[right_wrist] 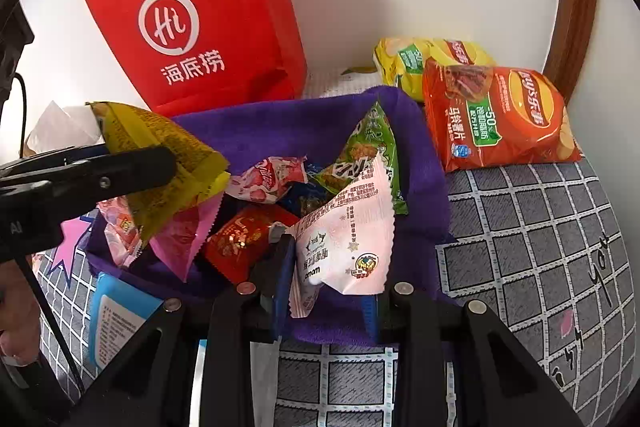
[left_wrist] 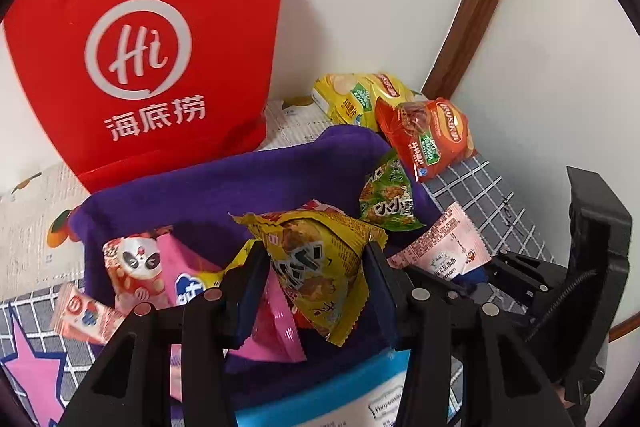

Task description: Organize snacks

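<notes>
Holding left: left gripper (left_wrist: 316,267) jaws pinch crinkled yellow foil snack packet (left_wrist: 316,259), above purple cloth basket (left_wrist: 224,183), likely for dropping in.
Holding right: right gripper (right_wrist: 326,283) jaws clamp pale pink plastic sachet (right_wrist: 352,227), over same basket.

A crinkled yellow snack packet (left_wrist: 316,267) and a pale pink one (right_wrist: 352,239) hang above the snack-filled purple bin (left_wrist: 240,179).

The purple fabric bin (right_wrist: 256,131) is crowded with snack packets. A red paper bag (right_wrist: 192,27) blocks access behind it; two chip bags (right_wrist: 496,115) occupy the far right corner. The grid-pattern mat (right_wrist: 540,235) to the right is open.
</notes>
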{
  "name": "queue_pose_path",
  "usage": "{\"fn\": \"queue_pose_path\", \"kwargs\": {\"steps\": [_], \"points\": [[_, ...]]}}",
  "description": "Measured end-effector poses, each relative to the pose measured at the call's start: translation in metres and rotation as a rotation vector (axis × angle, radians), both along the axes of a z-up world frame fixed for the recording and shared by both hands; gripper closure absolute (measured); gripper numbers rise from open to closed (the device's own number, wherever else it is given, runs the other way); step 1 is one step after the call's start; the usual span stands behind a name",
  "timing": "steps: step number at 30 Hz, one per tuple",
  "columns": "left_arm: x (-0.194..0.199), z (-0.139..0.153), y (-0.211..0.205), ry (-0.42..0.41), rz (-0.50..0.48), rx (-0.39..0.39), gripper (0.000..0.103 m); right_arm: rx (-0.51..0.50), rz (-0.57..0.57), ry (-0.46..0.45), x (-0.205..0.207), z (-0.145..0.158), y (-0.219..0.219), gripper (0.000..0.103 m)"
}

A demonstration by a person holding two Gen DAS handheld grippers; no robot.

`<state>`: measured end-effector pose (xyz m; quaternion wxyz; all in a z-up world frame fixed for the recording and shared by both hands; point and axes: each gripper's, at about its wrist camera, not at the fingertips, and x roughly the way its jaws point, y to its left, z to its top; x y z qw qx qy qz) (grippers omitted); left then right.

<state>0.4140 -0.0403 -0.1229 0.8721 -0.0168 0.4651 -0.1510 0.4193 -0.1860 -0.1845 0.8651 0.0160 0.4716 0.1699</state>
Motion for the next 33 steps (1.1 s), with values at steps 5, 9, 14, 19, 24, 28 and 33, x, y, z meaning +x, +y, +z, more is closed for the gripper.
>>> {"fn": "queue_pose_path", "kwargs": {"steps": [5, 9, 14, 19, 24, 28, 33], "points": [[0.01, -0.011, -0.005, 0.015, 0.0, 0.028, 0.057, -0.004, 0.015, 0.017, 0.004, -0.009, 0.003, 0.073], [0.017, -0.022, -0.005, 0.038, 0.003, 0.051, 0.057, -0.013, 0.021, 0.035, 0.008, -0.017, 0.006, 0.072], [0.023, -0.033, -0.006, 0.062, -0.001, 0.053, 0.056, -0.031, 0.024, 0.061, 0.015, -0.027, 0.009, 0.07], [0.025, -0.038, -0.006, 0.093, -0.006, 0.065, 0.049, -0.072, 0.039, 0.08, 0.015, -0.026, 0.011, 0.042], [0.013, -0.023, -0.003, 0.067, 0.013, 0.081, 0.02, -0.13, 0.019, 0.037, 0.003, -0.01, 0.008, 0.023], [-0.005, -0.006, 0.003, 0.051, 0.025, 0.068, 0.02, -0.131, -0.015, 0.022, -0.013, 0.003, -0.002, 0.023], [-0.052, 0.024, 0.017, 0.006, 0.058, 0.058, 0.02, -0.05, -0.06, -0.032, -0.054, 0.042, -0.017, 0.023]]}}
